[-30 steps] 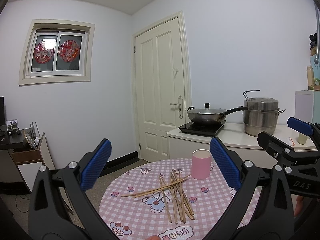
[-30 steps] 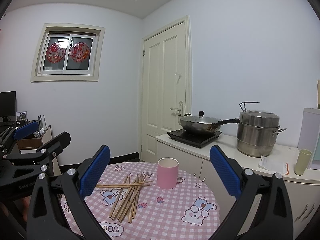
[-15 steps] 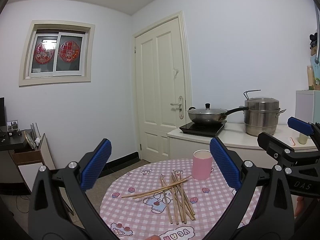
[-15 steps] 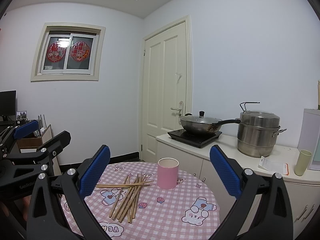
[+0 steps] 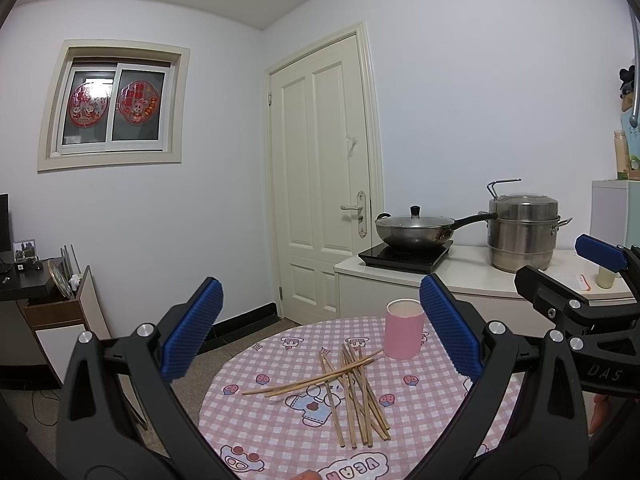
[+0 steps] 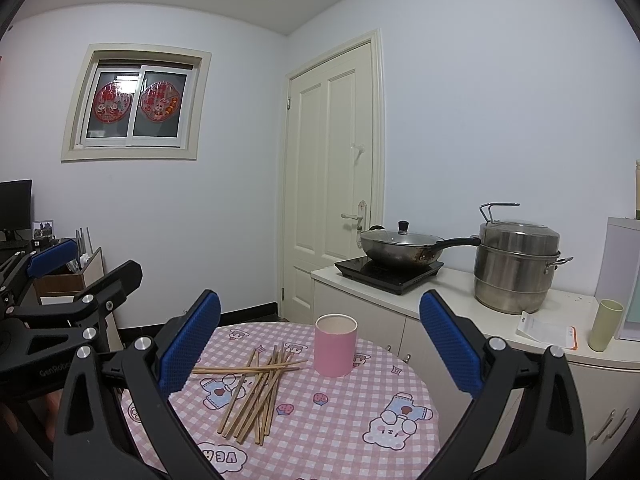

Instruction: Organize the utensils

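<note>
Several wooden chopsticks (image 5: 352,380) lie in a loose pile on the round table with a pink checked cloth (image 5: 280,432); they also show in the right wrist view (image 6: 256,384). A pink cup (image 5: 404,335) stands upright just behind the pile, seen too in the right wrist view (image 6: 335,345). My left gripper (image 5: 320,336) is open and empty, held above the table's near edge. My right gripper (image 6: 320,340) is open and empty, beside the left one, also short of the chopsticks.
A white counter (image 6: 460,300) right of the table carries an induction hob with a lidded wok (image 6: 400,246), a steel steamer pot (image 6: 516,264) and a green cup (image 6: 605,325). A door (image 5: 324,176) is behind. A dark desk (image 5: 24,284) stands at left.
Both grippers have drifted very slightly; the table and cup sit a touch lower and nearer in the left wrist view. Nothing was grasped or moved.
</note>
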